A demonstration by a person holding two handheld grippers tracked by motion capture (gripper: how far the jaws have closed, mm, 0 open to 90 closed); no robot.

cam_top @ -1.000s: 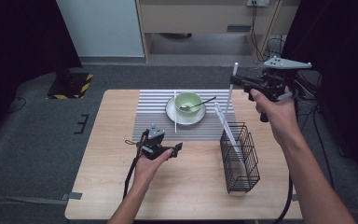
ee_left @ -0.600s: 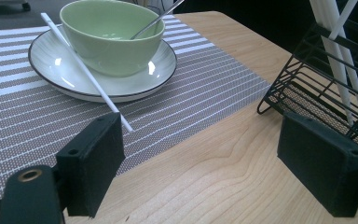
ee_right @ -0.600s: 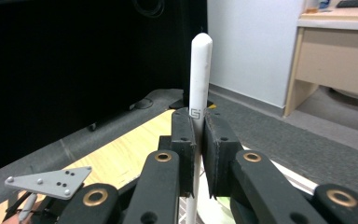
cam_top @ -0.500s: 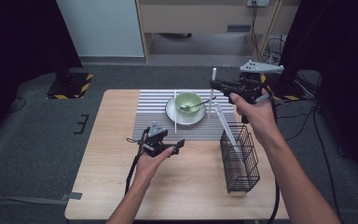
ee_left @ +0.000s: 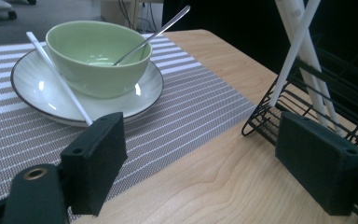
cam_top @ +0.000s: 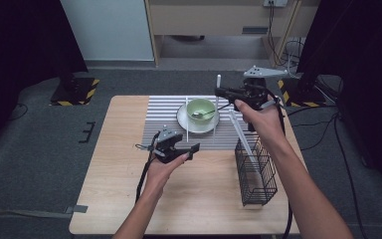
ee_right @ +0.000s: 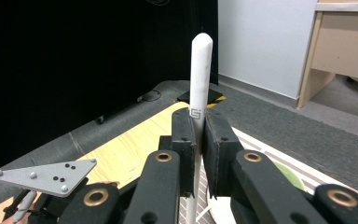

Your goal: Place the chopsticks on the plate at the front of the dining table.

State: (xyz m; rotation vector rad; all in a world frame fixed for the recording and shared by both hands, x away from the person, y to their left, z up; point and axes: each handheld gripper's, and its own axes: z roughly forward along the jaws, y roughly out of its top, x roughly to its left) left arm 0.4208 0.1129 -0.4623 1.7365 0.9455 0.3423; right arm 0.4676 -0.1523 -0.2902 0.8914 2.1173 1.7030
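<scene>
Between right gripper (ee_right: 196,140) fingers (ee_right: 182,140), chopstick (ee_right: 199,74)

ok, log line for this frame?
right gripper: shut on chopstick, upright above bowl | left gripper: open, idle | rack: holds chopsticks | spoon: in bowl

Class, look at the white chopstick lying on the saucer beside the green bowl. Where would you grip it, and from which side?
Grip the chopstick at its near end, where it overhangs the saucer rim above the striped mat. Come from the table's front edge with the open left gripper, jaws straddling the thin shaft; the bowl crowds its far part.
</scene>
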